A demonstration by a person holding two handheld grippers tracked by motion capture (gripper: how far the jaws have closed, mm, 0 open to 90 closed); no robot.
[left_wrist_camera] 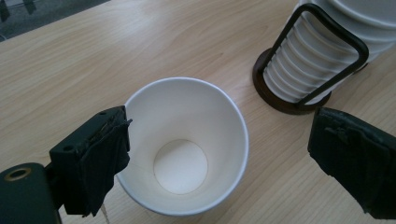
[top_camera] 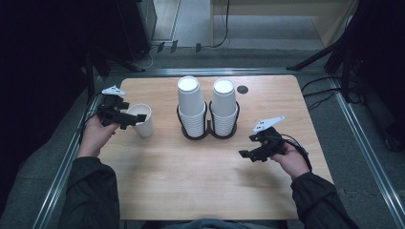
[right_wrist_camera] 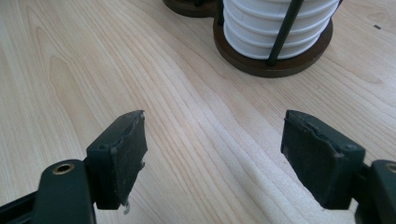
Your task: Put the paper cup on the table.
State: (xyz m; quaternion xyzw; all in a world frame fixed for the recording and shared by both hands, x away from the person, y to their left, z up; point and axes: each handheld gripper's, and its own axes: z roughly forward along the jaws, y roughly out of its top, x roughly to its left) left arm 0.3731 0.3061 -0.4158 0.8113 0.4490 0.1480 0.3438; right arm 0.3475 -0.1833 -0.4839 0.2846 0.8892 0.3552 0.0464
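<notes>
Your left gripper [left_wrist_camera: 219, 154] stands wide around the single paper cup [left_wrist_camera: 183, 144], which sits upright on the wooden table [top_camera: 200, 181] just left of the two cup stacks [top_camera: 207, 107] in their black holder [left_wrist_camera: 299, 88]; one pad [left_wrist_camera: 100, 161] is at the rim, the other well clear, so nothing is gripped; if you mean to leave the cup there, lift straight up so neither pad clips the rim and tips it; if you mean to take it, centre the jaws first and squeeze gently, since thin paper buckles; your right gripper [right_wrist_camera: 215, 158] hovers empty, jaws apart, over bare wood near the holder.
</notes>
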